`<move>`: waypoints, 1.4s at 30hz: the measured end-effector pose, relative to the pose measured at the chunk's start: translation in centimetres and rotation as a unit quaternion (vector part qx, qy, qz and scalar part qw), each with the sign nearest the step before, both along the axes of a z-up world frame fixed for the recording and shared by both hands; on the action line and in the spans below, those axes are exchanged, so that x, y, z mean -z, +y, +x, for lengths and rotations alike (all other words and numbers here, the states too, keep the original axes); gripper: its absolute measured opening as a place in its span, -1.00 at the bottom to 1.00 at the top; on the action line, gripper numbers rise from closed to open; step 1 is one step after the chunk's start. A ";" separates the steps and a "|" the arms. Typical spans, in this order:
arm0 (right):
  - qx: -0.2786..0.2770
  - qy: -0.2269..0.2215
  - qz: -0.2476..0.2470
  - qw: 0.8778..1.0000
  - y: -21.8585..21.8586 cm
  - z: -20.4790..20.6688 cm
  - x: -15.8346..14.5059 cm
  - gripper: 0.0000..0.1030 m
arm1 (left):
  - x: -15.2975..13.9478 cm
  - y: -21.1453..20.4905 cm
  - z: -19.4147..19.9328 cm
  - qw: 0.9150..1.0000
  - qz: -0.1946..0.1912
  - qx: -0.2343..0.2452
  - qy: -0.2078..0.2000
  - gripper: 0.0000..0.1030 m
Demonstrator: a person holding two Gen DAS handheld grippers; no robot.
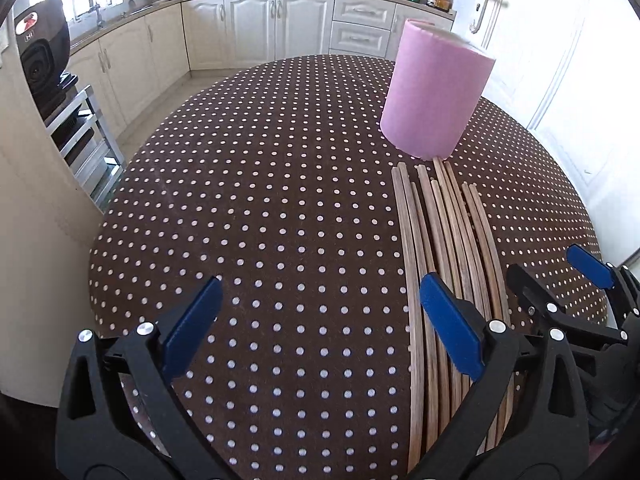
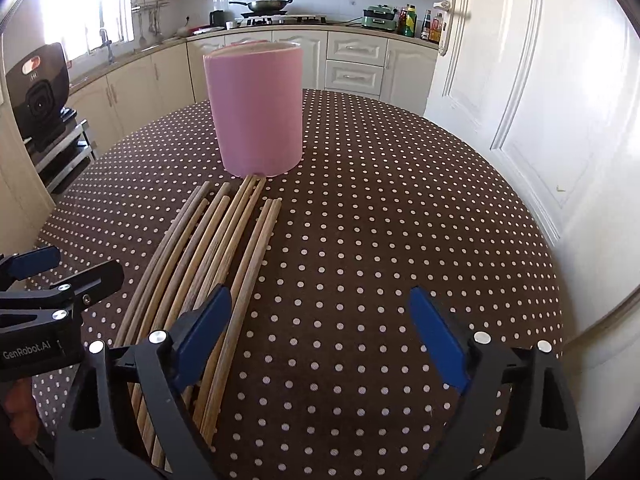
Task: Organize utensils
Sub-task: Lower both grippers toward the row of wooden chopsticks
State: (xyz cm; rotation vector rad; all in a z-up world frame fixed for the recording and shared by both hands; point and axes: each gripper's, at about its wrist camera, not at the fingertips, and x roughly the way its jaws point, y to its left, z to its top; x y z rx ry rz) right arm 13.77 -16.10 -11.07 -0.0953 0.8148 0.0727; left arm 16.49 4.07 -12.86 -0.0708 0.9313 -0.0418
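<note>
Kitchen cabinets behind, our dotted brown table (image 1: 260, 200) holds wooden chopsticks (image 1: 444, 240) lying side by side just before an upright pink holder (image 1: 434, 88), while our left gripper (image 1: 320, 316) and right gripper (image 2: 320, 328) hover spread wide, gripping nothing.

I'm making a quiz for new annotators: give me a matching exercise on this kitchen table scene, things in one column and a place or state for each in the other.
Things:
1. pink holder
2. chopsticks
3. left hand-held gripper
4. wok

Places or states:
A. on the stove at the far counter
B. lying flat in a bundle on the dotted tablecloth
C. standing upright just beyond the bundle's far ends
D. open, nothing between its fingers

Pairs: 1-C, 2-B, 3-D, 4-A
</note>
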 end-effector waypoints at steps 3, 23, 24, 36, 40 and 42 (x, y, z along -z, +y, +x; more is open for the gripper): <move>0.003 0.001 -0.024 1.000 0.3 0.2 0.3 0.62 | 0.3 -0.4 0.7 1.000 -0.003 0.006 0.006 0.83; -0.020 0.015 -0.005 1.000 0.5 0.3 0.3 0.50 | 0.7 -0.9 4.1 1.000 0.006 0.017 0.020 0.80; -0.019 0.015 -0.003 1.000 0.4 0.4 0.4 0.50 | 0.7 -0.8 4.0 1.000 0.005 0.016 0.021 0.80; -0.016 0.015 -0.017 1.000 0.8 1.0 0.3 0.50 | 1.1 0.2 3.3 0.999 0.004 0.009 0.032 0.77; -0.013 0.018 -0.020 1.000 0.7 0.8 0.2 0.46 | 1.1 0.1 2.9 0.999 0.010 0.015 0.035 0.76; -0.012 0.026 -0.006 1.000 0.3 0.7 0.2 0.40 | 1.1 0.2 2.6 0.999 0.011 0.018 0.036 0.74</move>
